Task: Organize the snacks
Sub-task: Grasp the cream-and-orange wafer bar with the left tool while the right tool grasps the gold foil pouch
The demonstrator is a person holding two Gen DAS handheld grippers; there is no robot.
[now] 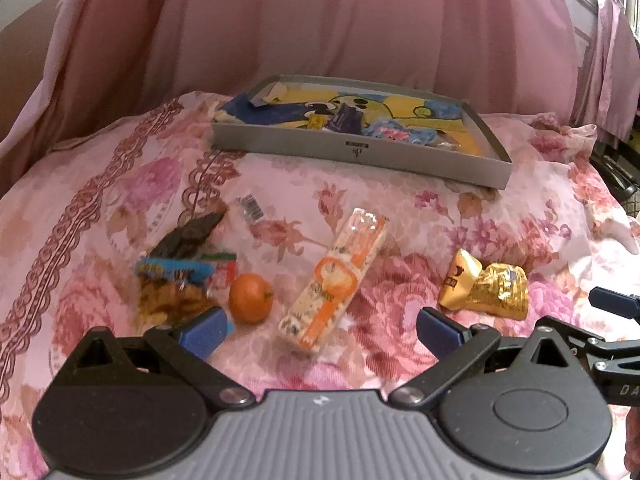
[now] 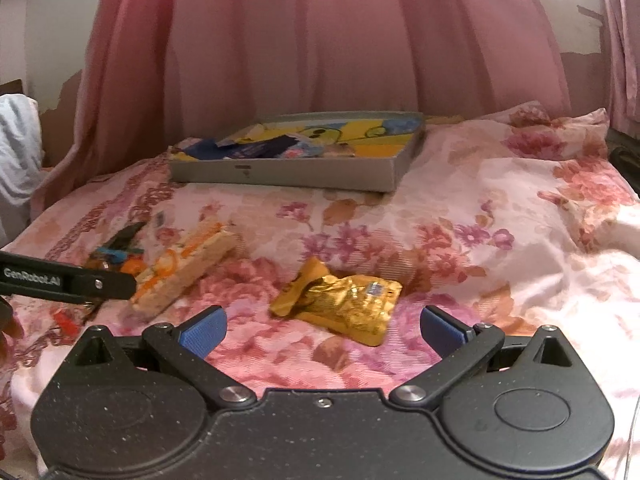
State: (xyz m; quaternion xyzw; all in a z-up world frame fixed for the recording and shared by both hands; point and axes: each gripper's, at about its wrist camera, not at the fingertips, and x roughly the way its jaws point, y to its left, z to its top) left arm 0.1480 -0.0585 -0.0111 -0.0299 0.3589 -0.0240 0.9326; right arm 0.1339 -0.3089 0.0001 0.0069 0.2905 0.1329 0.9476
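Note:
On the floral bedspread lie an orange-and-white cracker pack (image 1: pixel 335 280) (image 2: pixel 182 266), a small orange (image 1: pixel 251 298), a blue-topped snack bag (image 1: pixel 176 288) with a dark packet (image 1: pixel 190 234) behind it, and a gold wrapper (image 1: pixel 484 286) (image 2: pixel 340 306). A grey tray (image 1: pixel 360 152) (image 2: pixel 288 174) at the back holds several packets on a yellow-blue picture. My left gripper (image 1: pixel 320 334) is open just short of the cracker pack. My right gripper (image 2: pixel 320 330) is open just short of the gold wrapper. Both are empty.
Pink curtains (image 1: pixel 320 20) hang behind the bed. The right gripper's finger (image 1: pixel 616 304) shows at the left view's right edge, and the left gripper's finger (image 2: pixel 68 280) at the right view's left edge. White cloth (image 2: pixel 16 152) hangs at far left.

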